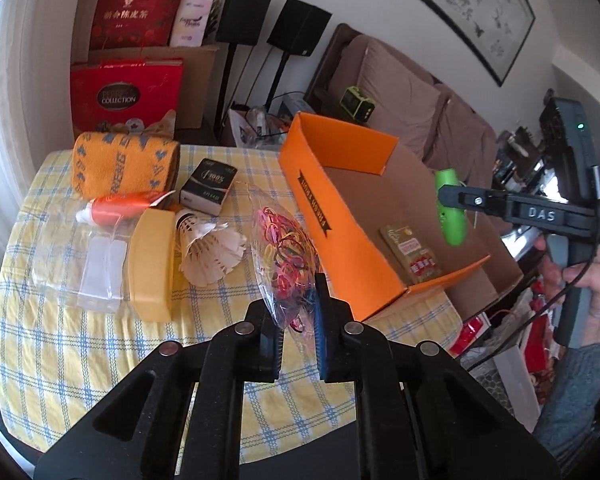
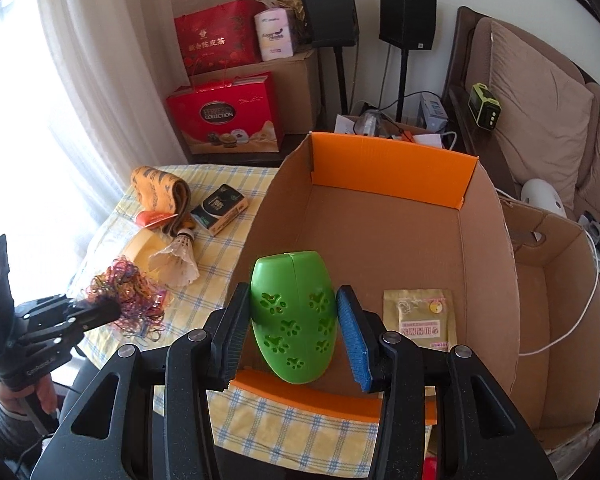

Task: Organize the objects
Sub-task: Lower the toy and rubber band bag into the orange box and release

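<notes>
A glossy green plastic shell [image 2: 294,316], matt corrugated cardboard box [image 2: 380,232], crinkly clear bag of rubber bands [image 1: 284,256], woven checked tablecloth [image 1: 100,340].

Box [image 2: 392,168]: orange outside, plain brown card inside. Green shell [image 2: 294,316] with paw-print cutouts. Tablecloth [image 1: 100,360]: yellow with blue-white check. Left of the box: multicoloured rubber bands [image 1: 284,256] in a clear bag, white shuttlecocks [image 1: 212,248], orange towel [image 1: 120,160] with blue pattern.

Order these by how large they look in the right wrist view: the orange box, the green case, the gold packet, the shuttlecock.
1. orange box
2. green case, though it is nearest the camera, which enlarges it
3. and 4. gold packet and shuttlecock look alike; I would not rank them.
</notes>
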Action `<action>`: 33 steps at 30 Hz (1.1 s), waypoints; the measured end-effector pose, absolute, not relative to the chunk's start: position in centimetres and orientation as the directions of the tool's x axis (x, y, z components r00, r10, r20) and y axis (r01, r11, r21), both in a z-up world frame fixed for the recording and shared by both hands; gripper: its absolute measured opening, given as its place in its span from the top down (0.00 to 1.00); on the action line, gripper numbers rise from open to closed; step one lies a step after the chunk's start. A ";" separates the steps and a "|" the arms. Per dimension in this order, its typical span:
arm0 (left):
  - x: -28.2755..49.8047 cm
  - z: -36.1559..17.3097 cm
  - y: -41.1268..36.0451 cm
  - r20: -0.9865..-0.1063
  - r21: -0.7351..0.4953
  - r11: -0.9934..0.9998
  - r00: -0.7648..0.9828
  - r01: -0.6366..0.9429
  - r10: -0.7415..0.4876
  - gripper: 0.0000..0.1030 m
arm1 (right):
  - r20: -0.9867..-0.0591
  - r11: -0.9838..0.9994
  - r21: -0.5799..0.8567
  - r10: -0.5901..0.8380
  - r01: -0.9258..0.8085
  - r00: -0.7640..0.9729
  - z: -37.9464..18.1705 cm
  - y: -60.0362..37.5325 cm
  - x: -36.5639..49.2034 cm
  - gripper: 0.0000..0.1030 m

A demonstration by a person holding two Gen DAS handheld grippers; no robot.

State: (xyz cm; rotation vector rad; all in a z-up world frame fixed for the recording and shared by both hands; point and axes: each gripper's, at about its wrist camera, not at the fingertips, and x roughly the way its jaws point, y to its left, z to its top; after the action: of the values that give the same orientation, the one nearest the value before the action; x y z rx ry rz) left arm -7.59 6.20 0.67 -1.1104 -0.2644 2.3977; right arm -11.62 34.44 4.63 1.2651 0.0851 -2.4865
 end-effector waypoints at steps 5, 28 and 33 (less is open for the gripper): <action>-7.5 4.2 8.1 -0.616 -0.355 -0.839 -0.572 -0.412 0.541 0.89 | -0.792 -0.950 0.104 -0.258 0.294 -0.553 4.7 36.2 -11.6 0.57; -14.5 2.0 22.0 -0.686 -0.271 -0.810 -0.486 -0.519 0.541 0.89 | -0.867 -0.996 0.019 -0.059 0.086 -0.495 -0.7 42.7 -15.6 0.57; -15.4 0.1 23.3 -0.726 -0.246 -0.823 -0.465 -0.513 0.506 0.89 | -0.893 -0.996 -0.041 0.001 0.080 -0.450 -2.8 42.5 -16.7 0.57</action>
State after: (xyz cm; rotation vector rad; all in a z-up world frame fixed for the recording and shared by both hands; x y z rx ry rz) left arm -15.36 23.26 0.11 -1.1242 0.0099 2.2742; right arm -16.68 42.47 -2.78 1.6219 0.1194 -2.6339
